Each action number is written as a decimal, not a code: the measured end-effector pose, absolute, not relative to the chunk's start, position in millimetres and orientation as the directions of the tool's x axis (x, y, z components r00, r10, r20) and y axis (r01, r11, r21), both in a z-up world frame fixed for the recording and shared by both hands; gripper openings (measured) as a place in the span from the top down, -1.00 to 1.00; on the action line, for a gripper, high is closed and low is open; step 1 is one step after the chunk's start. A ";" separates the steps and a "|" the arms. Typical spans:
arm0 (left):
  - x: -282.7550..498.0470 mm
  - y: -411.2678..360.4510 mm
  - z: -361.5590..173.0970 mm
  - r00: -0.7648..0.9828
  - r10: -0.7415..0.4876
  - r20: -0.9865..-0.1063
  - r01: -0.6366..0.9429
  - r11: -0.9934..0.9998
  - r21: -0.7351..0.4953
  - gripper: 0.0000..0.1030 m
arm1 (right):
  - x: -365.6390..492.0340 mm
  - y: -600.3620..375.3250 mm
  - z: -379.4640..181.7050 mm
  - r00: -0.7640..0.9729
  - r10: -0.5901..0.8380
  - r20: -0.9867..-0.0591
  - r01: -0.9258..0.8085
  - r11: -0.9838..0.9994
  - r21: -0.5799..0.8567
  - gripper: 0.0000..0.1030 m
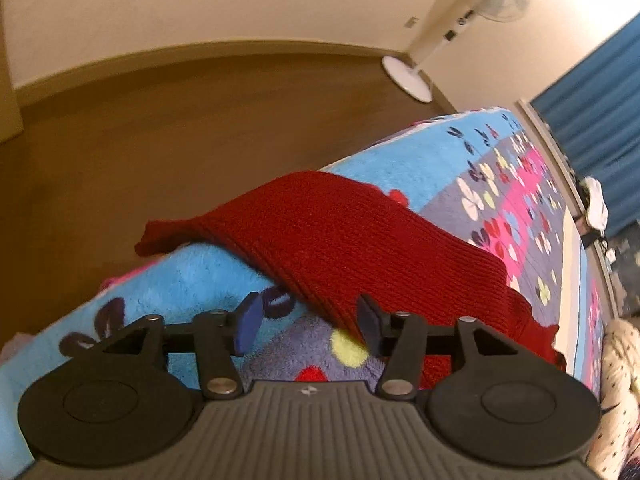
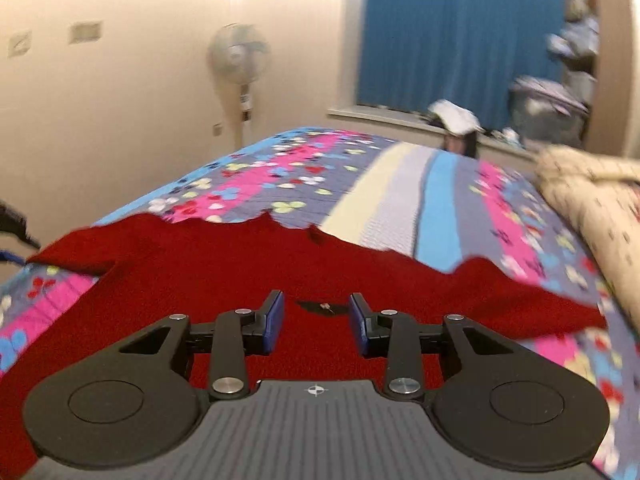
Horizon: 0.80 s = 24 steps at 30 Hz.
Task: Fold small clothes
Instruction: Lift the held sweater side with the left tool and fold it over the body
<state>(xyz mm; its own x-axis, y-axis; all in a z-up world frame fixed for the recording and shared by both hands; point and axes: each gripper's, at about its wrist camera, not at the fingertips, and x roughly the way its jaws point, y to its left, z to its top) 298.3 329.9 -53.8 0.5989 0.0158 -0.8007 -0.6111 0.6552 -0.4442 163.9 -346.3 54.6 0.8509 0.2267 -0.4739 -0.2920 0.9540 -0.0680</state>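
Left hand-held gripper [image 1: 310, 322]: we see the jaws apart, about half wide, nothing pinched. Its right blue pad [image 1: 370, 322] sits against the folded edge of the red knit garment [image 1: 344, 232]; the left pad is over bare blanket. Right hand-held gripper [image 2: 316, 322]: jaws narrower but still parted, pads not pressing on anything, hovering over the red knit, with a small dark mark on the fabric in the gap.

The garment lies on the floral fleece blanket [image 1: 452, 160] covering the bed. In the left wrist view one end hangs past the bed edge over the brown floor [image 1: 180, 120]. In the right wrist view it spreads wide and fairly flat, with a ragged far edge.

Further out: white pedestal fan [image 1: 452, 28] by the wall, blue curtain [image 2: 460, 32], cream dotted fabric [image 2: 588, 196] at the bed's right side.
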 end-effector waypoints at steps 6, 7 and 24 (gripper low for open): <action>306.2 335.5 -68.3 0.590 0.018 -0.807 -0.662 0.583 -0.471 -0.12 | 210.3 -359.5 30.5 0.764 0.299 -0.572 -0.273 0.953 0.132 0.25; 306.2 336.5 -69.0 0.594 0.022 -0.804 -0.668 0.570 -0.478 -0.12 | 215.2 -361.8 26.8 0.751 0.314 -0.581 -0.263 0.949 0.172 0.25; 313.8 279.2 -12.0 0.706 0.326 -0.629 -0.610 0.730 -0.307 0.84 | 250.9 -360.2 9.2 0.762 0.282 -0.584 -0.211 0.959 0.187 0.72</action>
